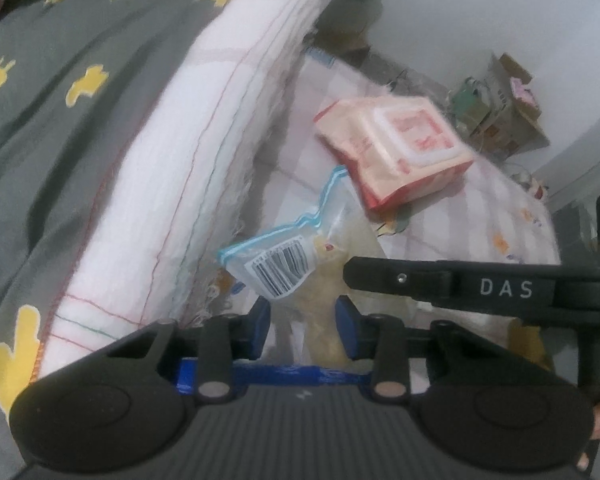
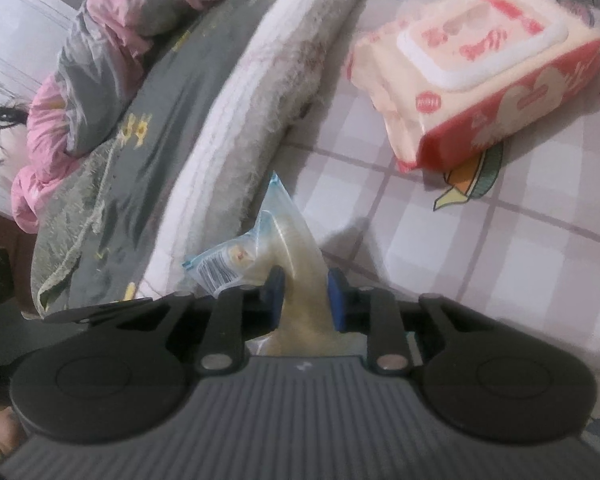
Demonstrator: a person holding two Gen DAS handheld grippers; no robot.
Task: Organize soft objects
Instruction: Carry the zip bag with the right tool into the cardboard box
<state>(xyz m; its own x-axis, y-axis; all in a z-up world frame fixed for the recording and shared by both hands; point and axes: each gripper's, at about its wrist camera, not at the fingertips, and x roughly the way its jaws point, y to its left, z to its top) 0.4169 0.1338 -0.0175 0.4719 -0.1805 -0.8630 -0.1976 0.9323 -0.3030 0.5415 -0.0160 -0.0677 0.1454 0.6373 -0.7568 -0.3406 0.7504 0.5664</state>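
Note:
A clear zip bag (image 1: pixel 284 268) with a blue seal, a barcode label and pale yellow contents is held just above the checked sheet. My left gripper (image 1: pixel 303 328) is shut on its lower part, blue pads on either side. A black finger (image 1: pixel 420 278) of my right gripper reaches in from the right beside the bag. In the right wrist view the bag (image 2: pixel 300 248) stands up between the pads of my right gripper (image 2: pixel 306 300), which is shut on it. A red and cream pack of wet wipes (image 1: pixel 396 152) (image 2: pixel 480 80) lies further back on the sheet.
A folded white blanket (image 1: pixel 204 152) (image 2: pixel 268 92) lies along the left of the bag, against a grey duvet with yellow prints (image 1: pixel 60 120) (image 2: pixel 160 120). A pink and grey quilt (image 2: pixel 100 40) is bunched at the far left. Boxes and clutter (image 1: pixel 500 108) sit beyond the bed.

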